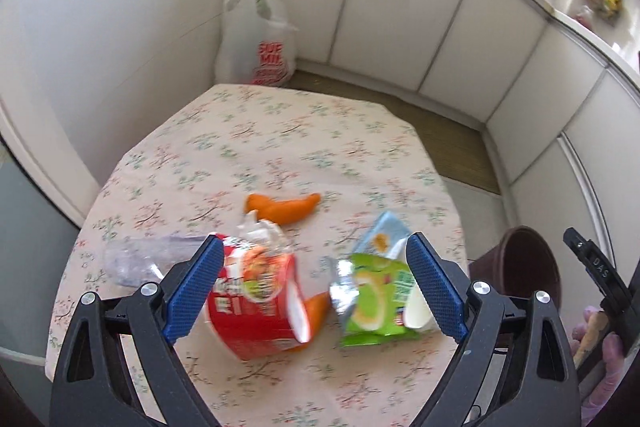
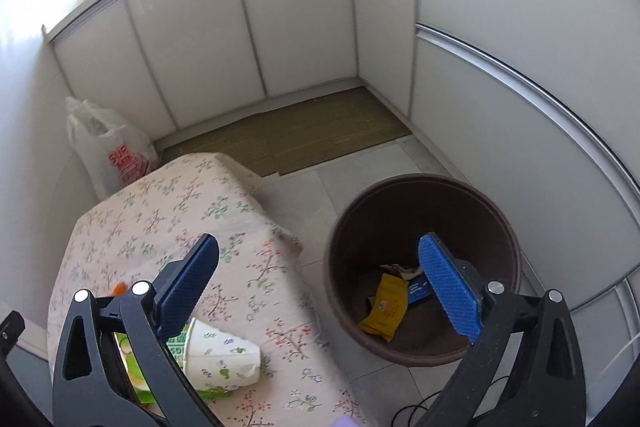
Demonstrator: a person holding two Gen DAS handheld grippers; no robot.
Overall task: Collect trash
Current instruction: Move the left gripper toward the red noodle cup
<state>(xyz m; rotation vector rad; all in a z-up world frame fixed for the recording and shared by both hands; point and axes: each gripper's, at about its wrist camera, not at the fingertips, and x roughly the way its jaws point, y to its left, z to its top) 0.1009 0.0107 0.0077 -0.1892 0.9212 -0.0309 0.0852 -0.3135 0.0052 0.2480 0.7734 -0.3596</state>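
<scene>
My left gripper (image 1: pixel 316 287) is open above the floral table (image 1: pixel 280 131). Below it lie a red noodle cup (image 1: pixel 256 311) on its side, a green snack bag (image 1: pixel 372 303), a light blue packet (image 1: pixel 382 239), orange peel (image 1: pixel 288 209) and a clear plastic bottle (image 1: pixel 140 259). My right gripper (image 2: pixel 320 291) is open and empty, between the table edge and the brown trash bin (image 2: pixel 424 267) on the floor. The bin holds a yellow packet (image 2: pixel 386 309) and a blue wrapper (image 2: pixel 418 289). A paper cup (image 2: pixel 220 357) lies on its side on the green bag (image 2: pixel 176 347).
A white plastic shopping bag (image 1: pixel 256 35) stands on the floor beyond the table, by the wall. White cabinets (image 2: pixel 280 19) run around the room, with a woven mat (image 2: pixel 296 135) in front. The bin (image 1: pixel 528 267) stands right of the table.
</scene>
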